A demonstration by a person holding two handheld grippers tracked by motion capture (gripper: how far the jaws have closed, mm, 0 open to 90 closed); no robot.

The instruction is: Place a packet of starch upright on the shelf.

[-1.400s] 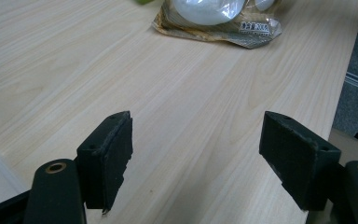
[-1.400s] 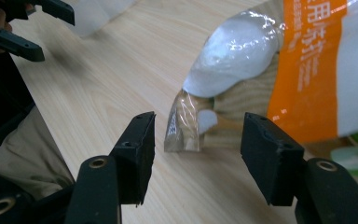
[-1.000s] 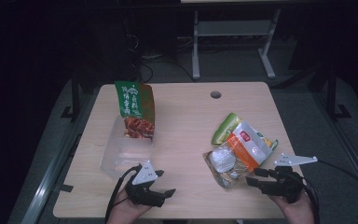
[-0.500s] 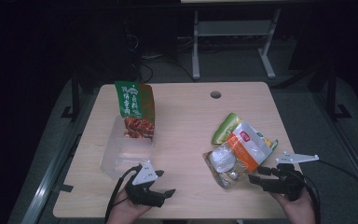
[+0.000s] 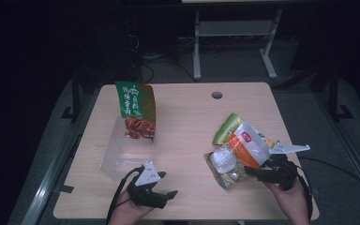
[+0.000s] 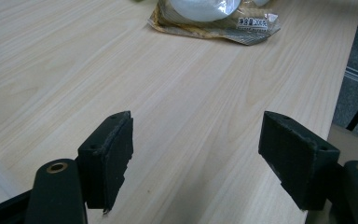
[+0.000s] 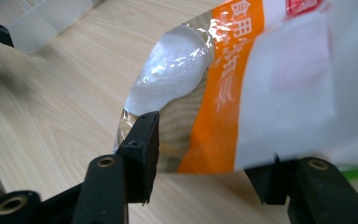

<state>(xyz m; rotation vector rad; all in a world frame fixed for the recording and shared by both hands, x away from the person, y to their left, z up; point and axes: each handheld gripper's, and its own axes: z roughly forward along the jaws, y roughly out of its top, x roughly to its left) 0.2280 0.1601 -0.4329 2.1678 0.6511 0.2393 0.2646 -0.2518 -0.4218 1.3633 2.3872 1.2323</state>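
Since a second ago your right gripper has been closing around the orange pouch between its jaws, seemingly to lift it, while your left gripper waits spread.

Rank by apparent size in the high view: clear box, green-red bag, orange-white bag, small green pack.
1. clear box
2. green-red bag and orange-white bag: they look about alike, and the first stands in the box, partly hidden
3. green pack, clearly smallest

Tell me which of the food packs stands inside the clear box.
The green and red pack stands upright in the clear box at the table's left. The other packs, orange and white among them, lie in a pile on the right.
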